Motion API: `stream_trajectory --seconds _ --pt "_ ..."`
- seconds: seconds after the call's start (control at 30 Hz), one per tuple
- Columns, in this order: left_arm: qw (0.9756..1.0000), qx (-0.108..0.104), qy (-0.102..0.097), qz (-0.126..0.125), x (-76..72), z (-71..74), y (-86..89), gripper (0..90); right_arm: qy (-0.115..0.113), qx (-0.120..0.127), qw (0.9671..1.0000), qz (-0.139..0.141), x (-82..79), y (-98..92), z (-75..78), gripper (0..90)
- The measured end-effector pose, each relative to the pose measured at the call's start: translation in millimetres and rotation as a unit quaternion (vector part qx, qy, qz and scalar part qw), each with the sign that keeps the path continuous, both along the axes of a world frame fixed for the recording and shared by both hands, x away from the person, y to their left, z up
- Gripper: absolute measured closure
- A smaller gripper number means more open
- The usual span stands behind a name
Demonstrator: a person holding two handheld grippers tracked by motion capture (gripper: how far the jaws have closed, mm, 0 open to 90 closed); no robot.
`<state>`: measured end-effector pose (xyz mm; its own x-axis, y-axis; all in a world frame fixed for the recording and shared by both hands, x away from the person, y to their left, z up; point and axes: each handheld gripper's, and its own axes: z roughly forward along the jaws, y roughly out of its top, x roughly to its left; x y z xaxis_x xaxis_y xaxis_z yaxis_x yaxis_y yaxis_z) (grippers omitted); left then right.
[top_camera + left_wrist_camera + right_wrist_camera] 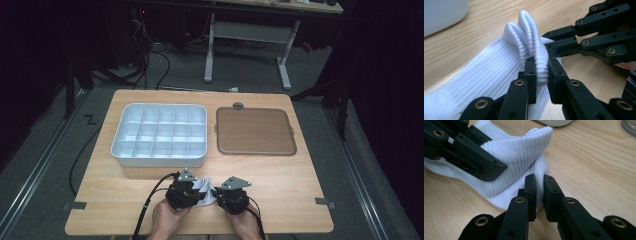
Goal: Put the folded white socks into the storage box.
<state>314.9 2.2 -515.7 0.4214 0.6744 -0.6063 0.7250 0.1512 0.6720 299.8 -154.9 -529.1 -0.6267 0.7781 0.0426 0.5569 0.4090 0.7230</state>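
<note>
At the table's near edge, our left gripper (541,72) is clamped on the ribbed cuff of a white sock (486,75) (lifting one layer). Just right of it, our right gripper (539,192) pinches the sock's thin lower edge. We judge the work barely begun: the sock lies loose, and the compartment tray (159,134) and brown lid (255,131) beyond wait untouched.

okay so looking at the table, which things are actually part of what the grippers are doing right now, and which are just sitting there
In use:
white sock, pinched at its ribbed cuff
left gripper
right gripper

Just sitting there:
white compartment tray
brown lid
</note>
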Motion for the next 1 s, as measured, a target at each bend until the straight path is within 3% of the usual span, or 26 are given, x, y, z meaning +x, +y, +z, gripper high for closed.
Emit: stream_trajectory --seconds 0.23,0.4,0.53,0.57,0.67,1.0 --pt "1.0000 0.000 -0.002 -0.002 -0.1 -2.8 -0.6 78.0 0.000 -0.004 1.0000 0.002 0.7 0.5 0.5 81.8" --pt "0.9999 -0.003 -0.010 -0.005 -2.2 0.2 2.4 69.0 0.005 -0.003 1.0000 0.003 2.9 -0.7 1.4 78.2" --pt "0.9999 -0.012 -0.010 0.002 -2.9 4.7 5.8 58.0 0.001 0.000 1.0000 0.000 3.5 -2.6 2.1 71.3" --pt "0.9996 -0.024 -0.012 0.007 -3.7 8.7 8.9 54.7 -0.004 0.003 1.0000 -0.005 3.1 -4.4 3.7 68.3" --pt "0.9992 -0.033 -0.014 0.018 -4.1 13.4 14.8 48.5 -0.010 0.004 0.9999 -0.009 3.0 -7.6 7.2 67.3" --pt "0.9980 -0.028 -0.033 0.047 -9.4 22.0 36.9 44.7 -0.029 0.019 0.9992 -0.020 0.8 -25.5 25.2 68.7"
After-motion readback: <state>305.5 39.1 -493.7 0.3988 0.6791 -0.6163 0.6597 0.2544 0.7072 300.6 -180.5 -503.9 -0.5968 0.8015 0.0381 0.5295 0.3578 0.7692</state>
